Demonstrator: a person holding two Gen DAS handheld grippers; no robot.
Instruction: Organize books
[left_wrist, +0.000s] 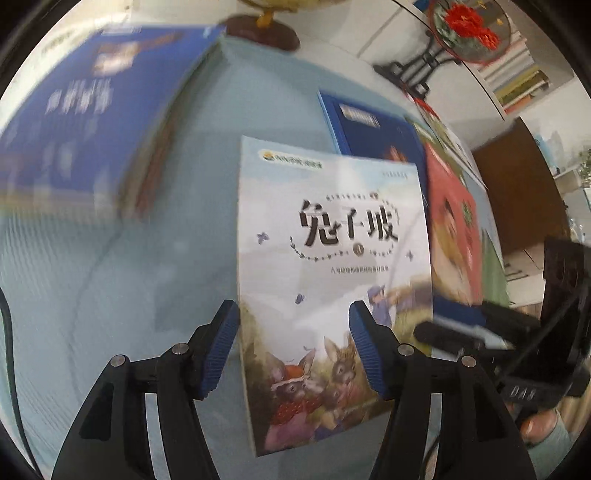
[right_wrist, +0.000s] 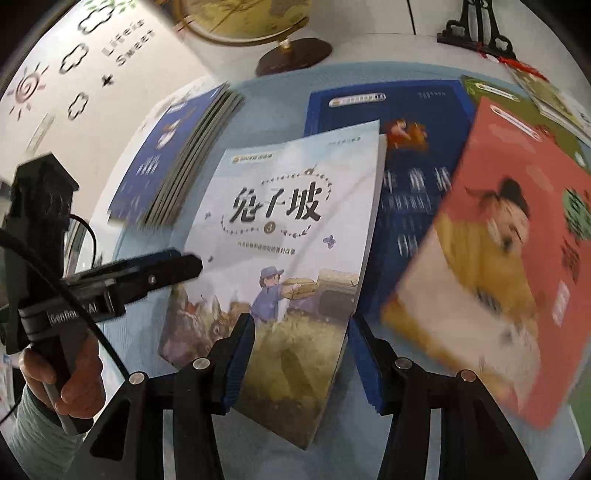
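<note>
so: pale-blue paperback w/ rabbit illustration and black title characters (right_wrist: 291, 236) lies face up on the light blue tabletop (left_wrist: 129, 277), mid-table, its top edge overlapping the dark blue book (right_wrist: 417, 177) behind it. red-covered book w/ cartoon figure (right_wrist: 491, 258) sits just right of it, partly over the dark blue one; blurred in both views. stack of blue-covered books (right_wrist: 177, 162) lies to the left, apart from the rabbit book. brown-based globe (right_wrist: 280, 40) and black ornament stand (left_wrist: 424, 70) at the table's far edge.

left gripper (left_wrist: 293, 325): jaws roughly half open, blue pads straddling the lower left part of the rabbit cover; looks like no pad presses on it, nothing held. right gripper (right_wrist: 303, 336): jaws part open, either side of the book's lower right corner; pads appear clear of the edge, though contact is hard to judge from here. person's hand (right_wrist: 62, 373) around the left gripper's handle, seen in right wrist view.
</note>
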